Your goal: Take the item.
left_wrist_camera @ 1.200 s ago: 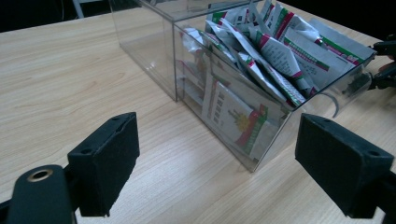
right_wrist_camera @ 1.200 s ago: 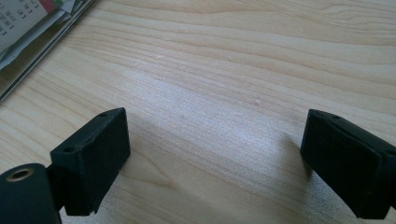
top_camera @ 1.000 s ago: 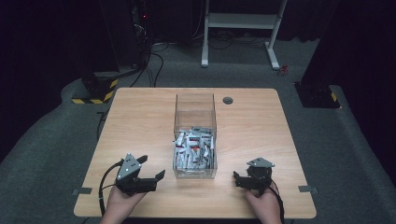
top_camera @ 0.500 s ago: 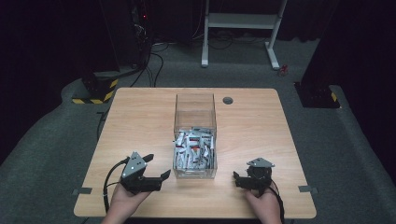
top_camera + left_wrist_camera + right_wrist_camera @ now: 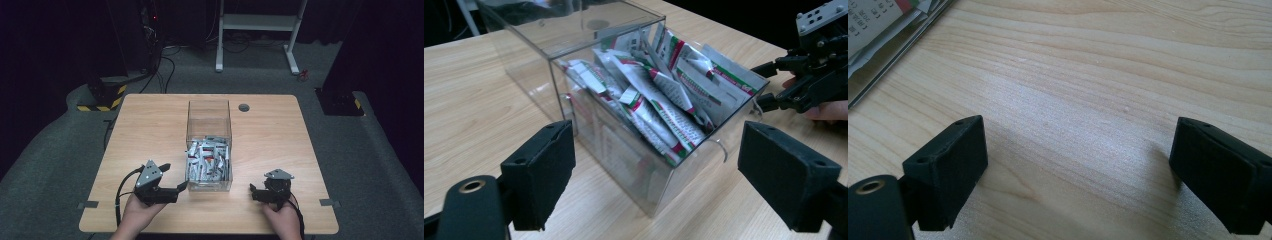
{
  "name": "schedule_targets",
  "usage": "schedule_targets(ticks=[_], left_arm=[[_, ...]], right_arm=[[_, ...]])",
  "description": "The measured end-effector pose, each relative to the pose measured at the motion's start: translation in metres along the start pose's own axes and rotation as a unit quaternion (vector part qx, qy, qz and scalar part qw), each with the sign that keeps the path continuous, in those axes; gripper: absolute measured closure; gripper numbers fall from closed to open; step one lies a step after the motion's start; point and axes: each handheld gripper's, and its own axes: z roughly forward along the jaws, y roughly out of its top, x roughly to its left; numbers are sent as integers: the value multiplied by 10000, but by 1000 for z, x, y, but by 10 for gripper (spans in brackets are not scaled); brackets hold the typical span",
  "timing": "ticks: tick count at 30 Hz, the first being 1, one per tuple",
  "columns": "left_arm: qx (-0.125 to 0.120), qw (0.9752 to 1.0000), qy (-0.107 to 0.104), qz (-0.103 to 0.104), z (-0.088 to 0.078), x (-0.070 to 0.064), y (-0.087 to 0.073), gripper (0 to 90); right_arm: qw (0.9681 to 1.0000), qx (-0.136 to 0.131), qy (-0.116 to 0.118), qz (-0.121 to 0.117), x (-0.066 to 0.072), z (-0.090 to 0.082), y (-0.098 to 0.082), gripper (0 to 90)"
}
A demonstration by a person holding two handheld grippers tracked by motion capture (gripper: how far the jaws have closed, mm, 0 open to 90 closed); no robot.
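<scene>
A clear plastic box [image 5: 209, 125] stands in the middle of the wooden table [image 5: 140, 130], its near half full of white sachets [image 5: 207, 160] with red and green print. My left gripper [image 5: 172, 177] is held open at the box's near left corner, jaws wide and empty. In the left gripper view the box [image 5: 549, 45] and its sachets [image 5: 664, 90] lie just beyond the two jaws, near corner between them. My right gripper [image 5: 253, 192] rests open low over bare wood to the right of the box, nothing between its jaws. It also appears in the left gripper view, the right gripper [image 5: 766, 85] beyond the box.
A round cable hole [image 5: 244, 107] sits near the table's far edge. Beyond the table are a white metal frame [image 5: 260, 22] and yellow-black striped bases [image 5: 102, 102] on grey carpet. The box's edge with sachets [image 5: 878, 25] shows at the upper left of the right gripper view.
My left gripper has moved right and turned toward the box's near left corner. The right gripper has stayed in place.
</scene>
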Motion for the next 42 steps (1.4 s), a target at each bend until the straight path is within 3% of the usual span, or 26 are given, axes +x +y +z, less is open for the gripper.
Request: schedule_targets(ticks=[17,42], left_arm=[[111,9996,-233,71,25,-8,15,168],[240,9991,-309,142,50,-12,29,198]], right_arm=[[10000,4,4,4,0,0,0,83],[10000,-2,24,-20,0,0,0,84]])
